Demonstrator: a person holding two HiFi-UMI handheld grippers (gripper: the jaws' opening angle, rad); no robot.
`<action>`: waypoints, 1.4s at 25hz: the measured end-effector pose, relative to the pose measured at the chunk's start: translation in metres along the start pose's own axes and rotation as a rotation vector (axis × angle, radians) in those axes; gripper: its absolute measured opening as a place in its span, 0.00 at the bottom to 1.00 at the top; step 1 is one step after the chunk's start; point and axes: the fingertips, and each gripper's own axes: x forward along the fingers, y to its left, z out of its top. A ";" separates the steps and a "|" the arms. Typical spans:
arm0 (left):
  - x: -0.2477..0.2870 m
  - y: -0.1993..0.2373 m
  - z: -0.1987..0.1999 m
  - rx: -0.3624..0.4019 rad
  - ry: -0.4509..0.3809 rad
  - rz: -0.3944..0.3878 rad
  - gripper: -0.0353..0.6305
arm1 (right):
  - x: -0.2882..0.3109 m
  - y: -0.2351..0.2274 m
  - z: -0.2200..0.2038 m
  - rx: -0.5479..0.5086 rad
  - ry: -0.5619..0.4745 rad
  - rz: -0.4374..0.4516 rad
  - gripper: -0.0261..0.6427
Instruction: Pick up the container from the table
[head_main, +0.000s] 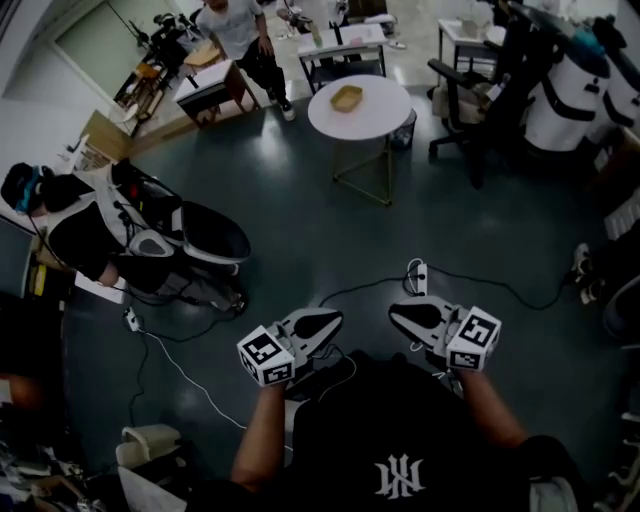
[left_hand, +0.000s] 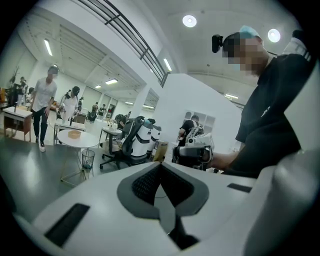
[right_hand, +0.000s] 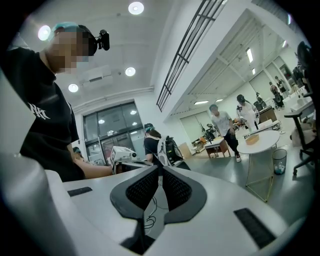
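Two closed, empty claws, the left claw and the right claw, point toward each other low in the frame, well apart from the tan container resting on the round white surface at top centre.

— Bright or dim?
— Dim in head view, pale glare on dark floor. Brighter in both gripper views, lit by round ceiling lamps.
— Sharp?
— Strongly curved at edges, black corners, nearest parts soft.
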 end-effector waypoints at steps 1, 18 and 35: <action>0.000 0.000 -0.002 0.003 -0.001 -0.004 0.06 | -0.001 -0.002 0.000 0.003 -0.004 -0.003 0.11; 0.013 0.015 -0.003 -0.002 0.024 -0.010 0.06 | -0.011 -0.042 0.006 0.041 -0.074 -0.090 0.11; 0.080 0.140 0.052 -0.050 -0.040 -0.082 0.06 | 0.020 -0.168 0.063 0.050 -0.035 -0.205 0.11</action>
